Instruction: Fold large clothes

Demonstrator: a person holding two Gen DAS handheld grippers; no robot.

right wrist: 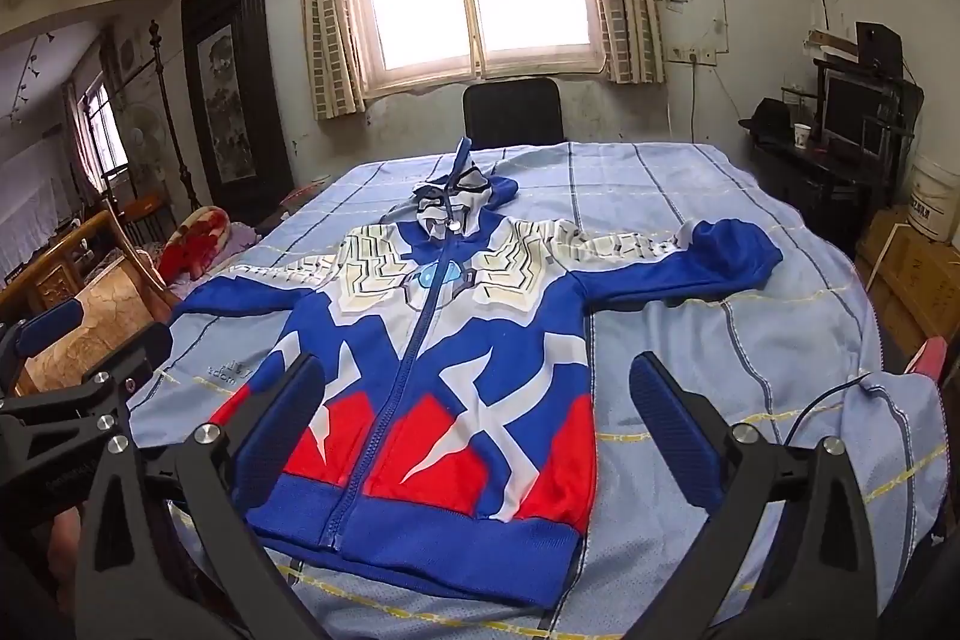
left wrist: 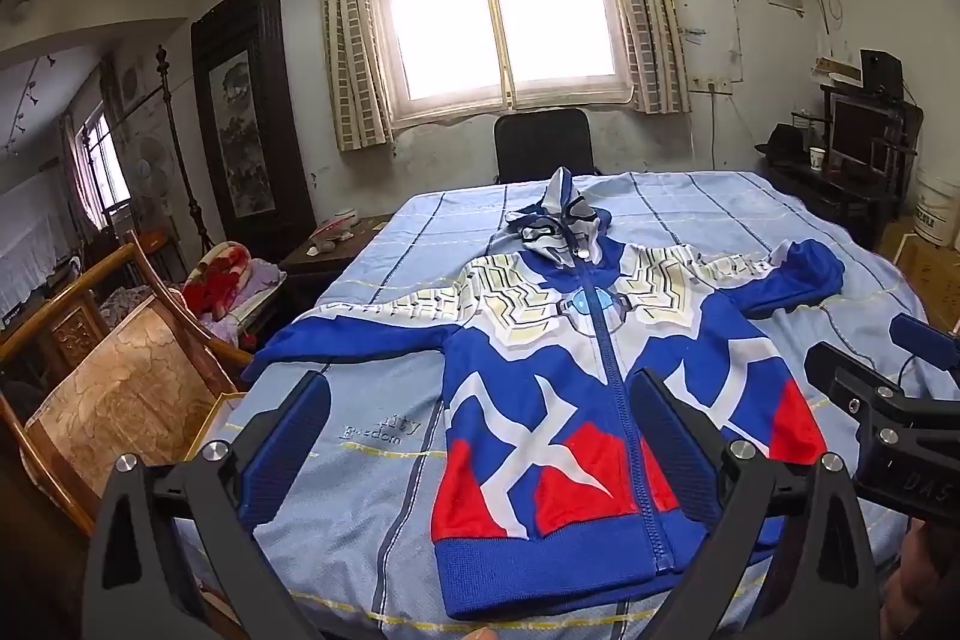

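A blue, red and white zip-up hooded jacket (left wrist: pixel 570 400) lies flat, front up, on the table, both sleeves spread sideways and the hood at the far end; it also shows in the right wrist view (right wrist: pixel 444 388). My left gripper (left wrist: pixel 480 388) is open and empty, held above the jacket's lower left part. My right gripper (right wrist: pixel 477 370) is open and empty, above the jacket's lower right part. The right gripper shows at the right edge of the left wrist view (left wrist: pixel 888 400); the left gripper shows at the left edge of the right wrist view (right wrist: pixel 72 382).
A light blue striped cloth (left wrist: pixel 372 436) covers the table (right wrist: pixel 750 340). A black chair (left wrist: pixel 543 142) stands at the far end under the window. A wooden chair (left wrist: pixel 120 388) stands on the left. A dark desk with a monitor (right wrist: pixel 852 118) is on the right.
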